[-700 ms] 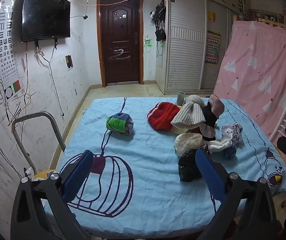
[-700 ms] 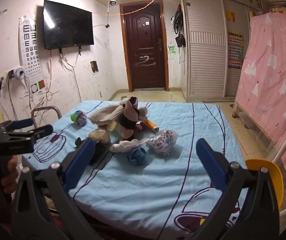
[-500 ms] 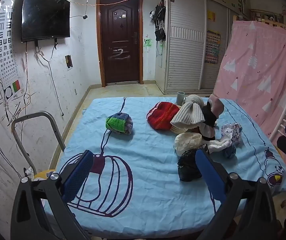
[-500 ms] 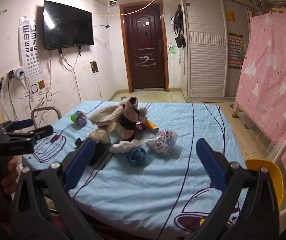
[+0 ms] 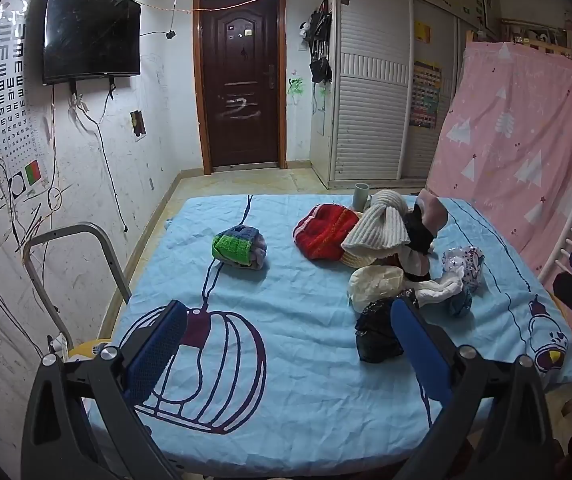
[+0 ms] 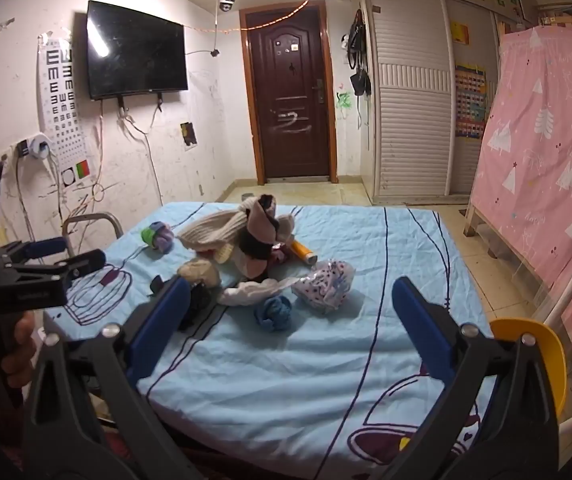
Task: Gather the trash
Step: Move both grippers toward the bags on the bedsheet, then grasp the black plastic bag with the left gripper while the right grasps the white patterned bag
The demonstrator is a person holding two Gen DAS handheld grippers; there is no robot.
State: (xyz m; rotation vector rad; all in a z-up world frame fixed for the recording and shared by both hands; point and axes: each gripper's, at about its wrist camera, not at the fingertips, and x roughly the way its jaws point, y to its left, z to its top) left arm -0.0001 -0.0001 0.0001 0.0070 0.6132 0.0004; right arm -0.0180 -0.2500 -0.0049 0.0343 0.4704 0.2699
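Your table (image 5: 325, 392) under its blue cloth fills the lower half of both views, and nothing on it is gathered yet, so I judge you are choosing a first pick. The pile (image 5: 389, 248) of knitted and crumpled things sits at about 1 o'clock from your left gripper (image 5: 286, 344) and at 11 o'clock from your right gripper (image 6: 286, 320). Both grippers hang over the near edge with jaws spread wide and nothing between them.

Take loose pieces before the heap. In the right view, the patterned wad (image 6: 323, 285) lies at 12 o'clock and the blue ball (image 6: 274, 312) just beside it, nearer you; both stand clear of the pile. In the left view, the black wad (image 5: 377, 332) lies against your right finger's line, and the green roll (image 5: 238, 246) sits alone at 11 o'clock. Come down over one piece only, and close on its bulk, not the cloth.

The cloth's right half, at 1 to 3 o'clock in the right view, is bare, good room to swing through. A yellow bin (image 6: 533, 364) stands at 4 o'clock off the near corner; a metal frame (image 5: 74, 264) guards the left edge. I see no other bin.
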